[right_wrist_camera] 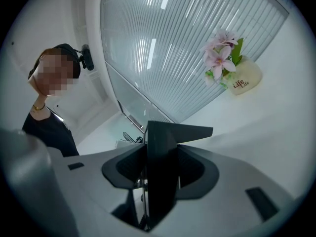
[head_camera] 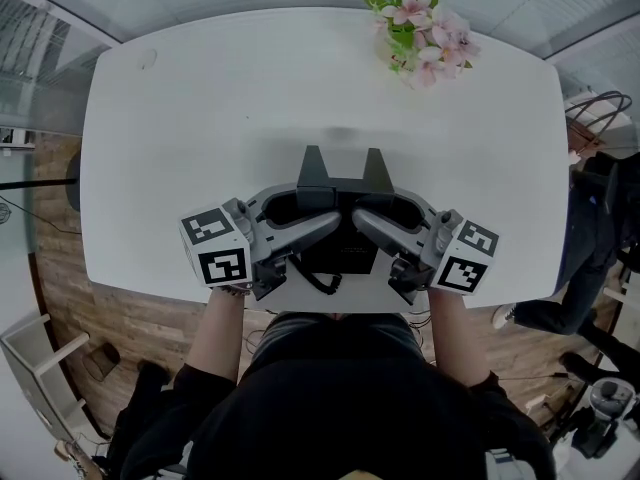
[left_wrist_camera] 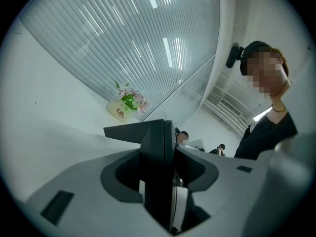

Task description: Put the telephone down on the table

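A dark telephone with a black cord shows low between my two grippers, at the near edge of the white table. I cannot tell whether it rests on the table or hangs. My left gripper and right gripper sit side by side and point away from me. In the left gripper view the left gripper shows its black jaws as one slab with no clear gap. The right gripper looks the same in its own view. Whether anything is pinched between them is hidden.
A pot of pink flowers stands at the table's far edge, right of centre, and shows in both gripper views. A person in black stands past the table's right end. A white shelf stands on the floor at the left.
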The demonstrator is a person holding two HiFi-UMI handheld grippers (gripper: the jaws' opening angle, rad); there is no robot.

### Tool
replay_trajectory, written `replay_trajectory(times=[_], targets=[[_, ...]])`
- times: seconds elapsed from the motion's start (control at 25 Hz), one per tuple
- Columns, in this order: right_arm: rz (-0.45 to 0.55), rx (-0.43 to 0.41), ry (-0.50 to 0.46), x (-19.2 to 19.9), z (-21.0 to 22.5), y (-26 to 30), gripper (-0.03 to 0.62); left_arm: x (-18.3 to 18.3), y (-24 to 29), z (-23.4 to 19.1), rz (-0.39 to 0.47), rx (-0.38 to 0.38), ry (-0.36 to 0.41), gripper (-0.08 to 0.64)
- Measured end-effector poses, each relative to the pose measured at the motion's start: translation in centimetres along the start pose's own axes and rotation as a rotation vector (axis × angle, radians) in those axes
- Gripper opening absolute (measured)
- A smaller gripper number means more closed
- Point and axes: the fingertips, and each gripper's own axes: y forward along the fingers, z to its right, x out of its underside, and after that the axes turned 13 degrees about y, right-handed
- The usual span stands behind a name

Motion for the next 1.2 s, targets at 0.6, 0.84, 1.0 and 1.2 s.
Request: replay_trajectory(times=[0.6,0.84,1.0,1.2], targets=[[-0.001,0.008,0.086,-0.2,1.8,0.3,0.195,0.4,0.6,-1.4,-0.003,-0.006,-0.072,0.207],[-0.011,0.009,0.123,-0.2,2.6,0.6,0.192,0.6,0.8,-2.2,0.008,-0.006,-0.111,0.206],[-0.009,0.008,0.140,-0.2,2.9,0.7,0.192,0.7,0.9,-2.4,0.003,-0.013,-0.126,0.206],[-0.008,0.008,0.158,-0.3,3.1,0.8,0.190,0.7,0.9,-2.7,0.019,-0.011,-0.144,0.206]])
